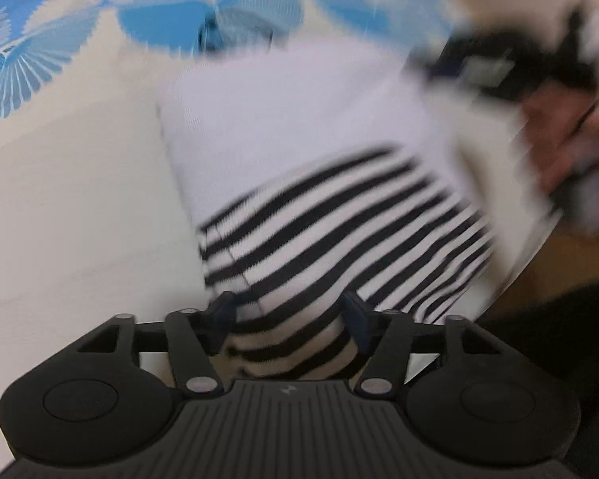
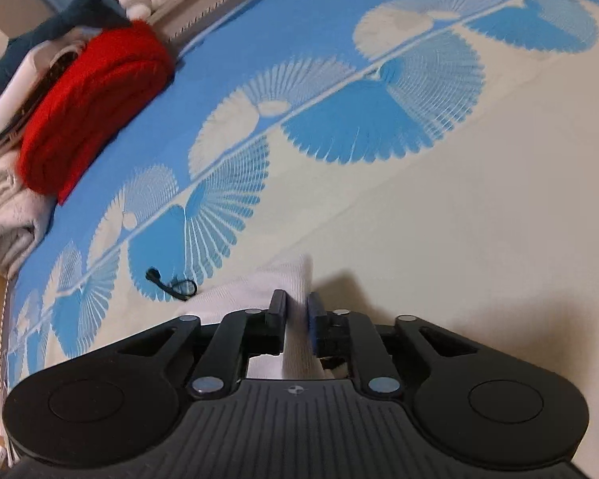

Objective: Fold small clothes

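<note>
A small white garment [image 1: 283, 119] with black stripes on its near part lies on a cream and blue patterned sheet [image 1: 80, 199]; the left wrist view is blurred. My left gripper [image 1: 289, 313] stands over the striped end with its jaws wide and the striped cloth bunched between the fingers [image 1: 223, 311]. My right gripper [image 1: 491, 68], held by a hand [image 1: 559, 139], is at the garment's far right corner. In the right wrist view a ridge of the white garment [image 2: 295, 279] stands between the narrowly parted fingers of that right gripper [image 2: 297, 309].
A red folded cloth [image 2: 96, 99] and a pale rolled towel [image 2: 8, 219] lie at the sheet's left edge, with a dark blue plush toy [image 2: 80, 8] behind them. A small black cord [image 2: 171, 283] lies beside the garment. Brown wood [image 1: 571, 263] shows past the sheet's right edge.
</note>
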Tool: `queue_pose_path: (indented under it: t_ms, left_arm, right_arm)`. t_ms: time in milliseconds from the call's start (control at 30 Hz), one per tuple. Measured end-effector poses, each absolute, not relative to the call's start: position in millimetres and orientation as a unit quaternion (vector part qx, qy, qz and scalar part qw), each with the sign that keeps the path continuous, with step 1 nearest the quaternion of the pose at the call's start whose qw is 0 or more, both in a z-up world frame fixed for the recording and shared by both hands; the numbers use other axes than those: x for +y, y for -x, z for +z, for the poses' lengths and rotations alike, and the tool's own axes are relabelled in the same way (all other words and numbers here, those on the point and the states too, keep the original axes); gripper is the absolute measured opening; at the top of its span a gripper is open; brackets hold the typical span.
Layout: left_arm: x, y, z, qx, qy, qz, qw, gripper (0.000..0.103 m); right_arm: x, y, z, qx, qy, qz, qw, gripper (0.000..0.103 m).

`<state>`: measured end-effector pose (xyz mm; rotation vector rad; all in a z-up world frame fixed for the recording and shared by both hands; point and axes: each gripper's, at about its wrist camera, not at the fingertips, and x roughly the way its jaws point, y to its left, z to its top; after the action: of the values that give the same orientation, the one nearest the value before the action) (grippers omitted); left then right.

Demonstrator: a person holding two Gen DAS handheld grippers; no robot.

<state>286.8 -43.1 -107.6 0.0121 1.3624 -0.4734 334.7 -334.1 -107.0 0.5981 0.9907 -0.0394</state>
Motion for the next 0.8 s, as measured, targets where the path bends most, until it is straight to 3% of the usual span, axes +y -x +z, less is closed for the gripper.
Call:
queue_pose_path:
  t_ms: [67,133,433,467,500,633,700,800]
  left_arm:
    - [-46,-286,-114,0.630,-0.024,-0.220,0.744,0.071]
    - [-45,-287,-112,0.631,-0.021,-0.225,0.742,0.071]
    - [-29,-289,-99,0.617,0.016,-0.213,0.757,0.071]
    - [-28,-288,-97,0.618,0.019,-0.211,0.757,0.071]
    - [-29,-288,-96,0.617,0.021,-0.210,0.758,0.071]
    - [-30,-286,-93,0.615,0.023,-0.214,0.758,0.071]
    - [-33,-283,-97,0.619,0.012,-0.223,0.753,0.071]
    - [-40,-279,-107,0.630,-0.019,-0.232,0.741,0.075]
  right_arm:
    - [-341,-324,-100,0.465,-0.292,-0.007,0.836,0.036]
    - [-346,-310,-96,0.476,-0.286,0.014,0.831,0.042]
    - [-331,-260,-113,0.570,-0.228,0.103,0.783,0.044]
    - [-330,-259,-115,0.574,-0.222,0.101,0.782,0.031]
    - [-330,-258,-115,0.575,-0.227,0.107,0.779,0.007]
    - [-348,-249,-91,0.529,-0.280,0.137,0.789,0.006]
    - [-362,-244,-81,0.511,-0.300,0.140,0.794,0.000]
    - [-370,-241,-91,0.550,-0.258,0.106,0.787,0.000]
